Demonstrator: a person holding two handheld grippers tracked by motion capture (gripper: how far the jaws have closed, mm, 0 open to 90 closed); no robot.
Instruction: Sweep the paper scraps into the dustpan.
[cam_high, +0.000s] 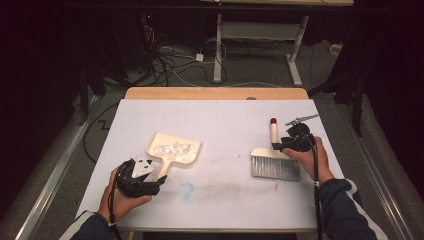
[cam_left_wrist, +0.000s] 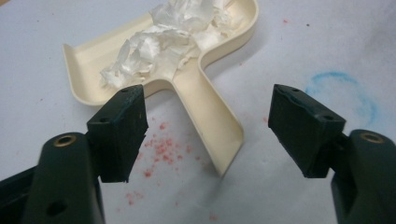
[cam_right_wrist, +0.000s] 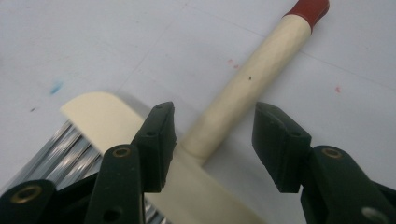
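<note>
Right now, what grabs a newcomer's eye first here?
The cream dustpan left of centre on the white table, holding a heap of crumpled white scraps. The left gripper is open, its fingers either side of the pan's handle without touching it. On the right lies a hand brush with a red-tipped handle; the right gripper is open around that handle.

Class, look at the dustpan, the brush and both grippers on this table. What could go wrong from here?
1. The dustpan holds loose crumpled white scraps. The open left gripper straddles its handle; a tilted lift could spill them.
2. The right gripper is open around the brush handle, which looks round and smooth, so it might roll or slip when clamped.
3. Bristles lie flat on the table; a jerky pickup may drag them.
</note>
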